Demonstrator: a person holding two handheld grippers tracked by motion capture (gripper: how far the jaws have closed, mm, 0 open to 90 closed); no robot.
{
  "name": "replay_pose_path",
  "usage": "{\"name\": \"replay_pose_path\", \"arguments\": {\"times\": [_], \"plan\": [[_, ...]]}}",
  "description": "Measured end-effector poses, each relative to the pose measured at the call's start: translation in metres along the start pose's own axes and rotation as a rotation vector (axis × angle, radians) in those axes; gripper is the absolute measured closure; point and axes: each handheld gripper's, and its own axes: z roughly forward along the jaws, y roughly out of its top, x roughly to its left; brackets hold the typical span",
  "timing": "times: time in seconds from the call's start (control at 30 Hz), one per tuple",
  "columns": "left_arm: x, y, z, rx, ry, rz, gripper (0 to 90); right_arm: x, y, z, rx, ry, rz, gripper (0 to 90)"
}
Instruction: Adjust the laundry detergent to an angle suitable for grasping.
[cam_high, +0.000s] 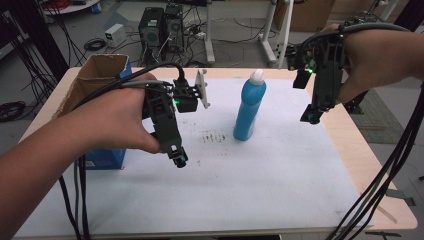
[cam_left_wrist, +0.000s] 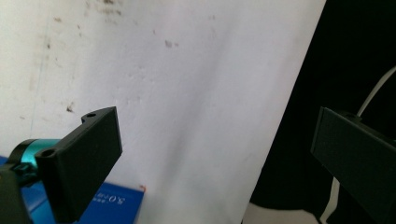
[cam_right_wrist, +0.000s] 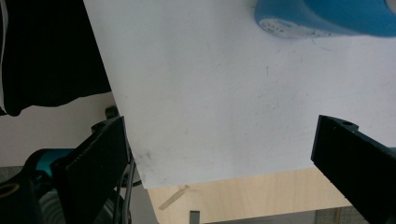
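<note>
Tongs flanking upright blue bottle

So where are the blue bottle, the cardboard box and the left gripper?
blue bottle (cam_high: 249, 107): high view, middle of its body.
cardboard box (cam_high: 96, 69): high view, brown back flap.
left gripper (cam_left_wrist: 212, 140): left gripper view, midway between its fingertips.

Upright blue plastic bottle with white cap stands mid-table on the white sheet-covered wooden table; open brown cardboard box sits at its nine o'clock, by the table's left edge.
</note>
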Motion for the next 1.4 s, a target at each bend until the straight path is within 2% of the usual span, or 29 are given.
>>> {"name": "replay_pose_path", "arguments": {"times": [0.27, 0.4, 0.7, 0.77, 0.8, 0.83, 0.87, 0.97, 1.4], "plan": [[0.009, 0.020, -0.009, -0.142, 0.011, -0.114, 1.8, 0.002, -0.022, 0.004, -0.007, 0.003, 0.037, 3.2], [0.014, 0.030, -0.005, -0.161, 0.015, -0.152, 1.8, 0.003, -0.030, 0.005, -0.012, 0.004, 0.048, 3.2], [0.017, 0.048, -0.002, -0.207, 0.019, -0.187, 1.8, 0.004, -0.042, 0.006, -0.025, 0.003, 0.063, 3.2], [0.020, 0.056, -0.002, -0.240, 0.037, -0.206, 1.8, 0.003, -0.045, 0.007, -0.027, 0.007, 0.058, 3.2], [0.021, 0.058, -0.001, -0.253, 0.039, -0.219, 1.8, 0.004, -0.046, 0.007, -0.023, 0.007, 0.074, 3.2], [0.022, 0.061, -0.001, -0.264, 0.042, -0.233, 1.8, 0.003, -0.047, 0.007, -0.029, 0.004, 0.055, 3.2], [0.023, 0.063, -0.001, -0.267, 0.045, -0.243, 1.8, 0.004, -0.047, 0.007, -0.028, 0.004, 0.069, 3.2], [0.026, 0.071, 0.001, -0.282, 0.054, -0.263, 1.8, 0.004, -0.049, 0.007, -0.033, 0.003, 0.070, 3.2], [0.034, 0.097, 0.011, -0.333, 0.050, -0.318, 1.8, 0.005, -0.054, 0.010, -0.038, 0.008, 0.076, 3.2]]}}
